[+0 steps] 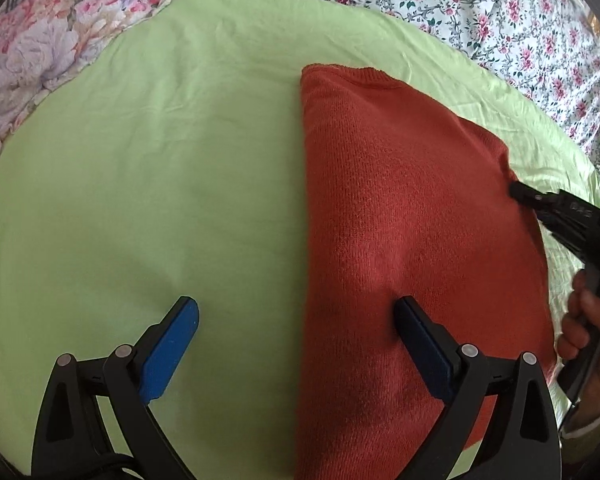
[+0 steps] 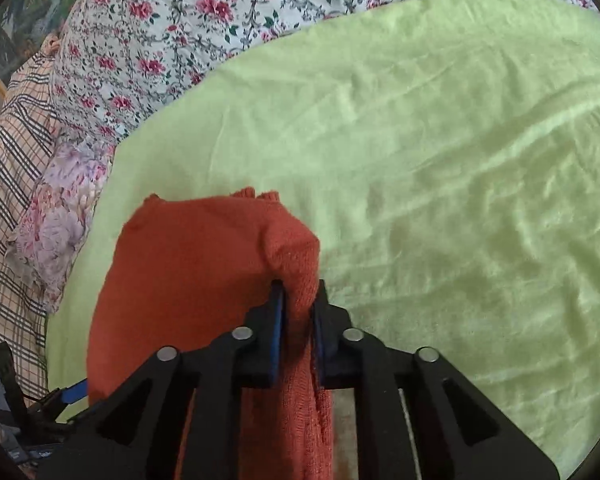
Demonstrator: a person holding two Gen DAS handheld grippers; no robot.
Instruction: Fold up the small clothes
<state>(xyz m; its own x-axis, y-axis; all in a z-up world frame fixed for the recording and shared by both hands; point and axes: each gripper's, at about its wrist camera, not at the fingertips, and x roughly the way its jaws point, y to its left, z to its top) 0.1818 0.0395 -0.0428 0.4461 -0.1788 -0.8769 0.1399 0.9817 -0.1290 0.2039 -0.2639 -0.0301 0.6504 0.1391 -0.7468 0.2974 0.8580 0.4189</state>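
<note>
A rust-orange knit sweater (image 1: 400, 200) lies folded lengthwise on a light green sheet (image 1: 160, 160). My left gripper (image 1: 296, 306) is open and wide, straddling the sweater's left folded edge. Its right finger (image 1: 416, 332) sits over the knit and its left finger (image 1: 172, 340) over the bare sheet. My right gripper (image 2: 298, 292) is shut on a bunched edge of the sweater (image 2: 188, 264), with knit hanging down between the blue pads. In the left wrist view the right gripper (image 1: 518, 192) pinches the sweater's right edge.
The green sheet (image 2: 420, 160) is spread over floral bedding (image 1: 460, 0), which rings it at the back. A pastel flowered pillow (image 2: 56, 224) and plaid cloth (image 2: 8, 200) lie at the left. A person's hand (image 1: 584, 320) holds the right gripper's handle.
</note>
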